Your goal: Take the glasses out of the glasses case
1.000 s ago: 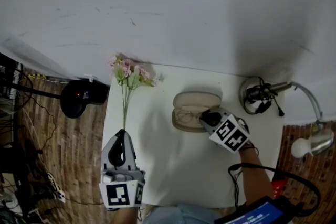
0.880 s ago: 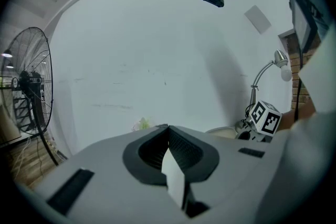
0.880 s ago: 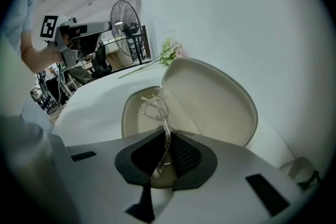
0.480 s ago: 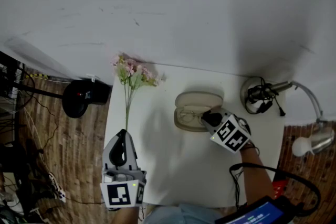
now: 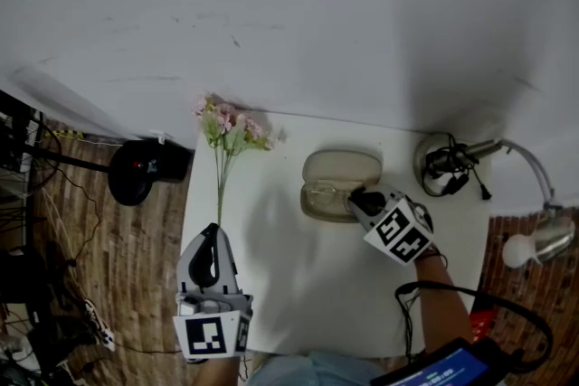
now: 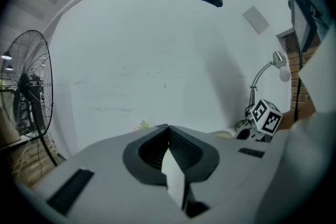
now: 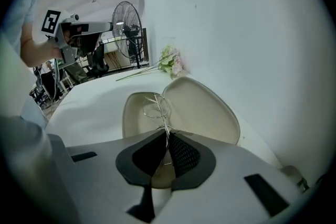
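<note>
A beige glasses case (image 5: 339, 169) lies open on the white table (image 5: 271, 285), its lid (image 7: 205, 107) tipped back toward the wall. Thin wire-framed glasses (image 7: 156, 107) rest in the case's lower half (image 7: 131, 113); in the head view the glasses (image 5: 324, 192) show faintly. My right gripper (image 5: 355, 199) reaches into the case from the right. Its jaws (image 7: 168, 136) are pinched shut on the near end of the wire frame. My left gripper (image 5: 210, 262) hovers at the table's front left, far from the case, its jaws (image 6: 168, 128) together with nothing held.
Pink artificial flowers (image 5: 226, 127) on a long stem lie left of the case. A black fan (image 5: 136, 167) stands off the table's left edge. A coil of cable (image 5: 443, 160) and a desk lamp (image 5: 534, 240) sit at the right. The wall runs close behind the case.
The right gripper's jaws have closed on the glasses frame in the case. The left gripper has stayed where it was.
</note>
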The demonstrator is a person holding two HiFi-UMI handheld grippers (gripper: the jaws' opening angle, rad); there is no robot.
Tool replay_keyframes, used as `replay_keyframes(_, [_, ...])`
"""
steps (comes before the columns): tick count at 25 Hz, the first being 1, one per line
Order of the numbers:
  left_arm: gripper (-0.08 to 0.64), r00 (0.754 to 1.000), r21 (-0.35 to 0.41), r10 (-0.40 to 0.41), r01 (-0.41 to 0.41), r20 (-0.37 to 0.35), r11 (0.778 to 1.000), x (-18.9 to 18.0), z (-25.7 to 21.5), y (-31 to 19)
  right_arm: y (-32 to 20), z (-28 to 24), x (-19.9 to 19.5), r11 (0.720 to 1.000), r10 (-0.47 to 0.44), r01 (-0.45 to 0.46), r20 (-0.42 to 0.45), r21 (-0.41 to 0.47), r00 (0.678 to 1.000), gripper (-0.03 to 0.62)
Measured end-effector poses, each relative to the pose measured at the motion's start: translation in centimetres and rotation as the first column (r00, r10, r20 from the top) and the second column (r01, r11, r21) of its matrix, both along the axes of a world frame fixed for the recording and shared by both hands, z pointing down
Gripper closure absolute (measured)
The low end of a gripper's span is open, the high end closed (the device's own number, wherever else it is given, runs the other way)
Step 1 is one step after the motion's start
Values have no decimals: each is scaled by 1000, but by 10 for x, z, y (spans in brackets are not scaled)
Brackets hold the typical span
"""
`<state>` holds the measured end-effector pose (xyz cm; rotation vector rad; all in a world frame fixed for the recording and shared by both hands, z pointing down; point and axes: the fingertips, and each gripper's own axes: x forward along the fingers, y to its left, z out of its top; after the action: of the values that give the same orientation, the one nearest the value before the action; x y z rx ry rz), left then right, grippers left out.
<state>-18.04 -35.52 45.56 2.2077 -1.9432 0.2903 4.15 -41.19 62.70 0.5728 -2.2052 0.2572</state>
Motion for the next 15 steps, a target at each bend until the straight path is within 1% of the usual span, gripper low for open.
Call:
replay_keyframes(8, [554,1000,6,2,-2,4,1000,0,-6,0,-6,-10,0,999,22,-23,10,42,1000,558])
replay_keyframes(15, [554,1000,24,7,-7,8,1000,1,-13,2,-14,-24,1,993,59,-62,32,103,998,562])
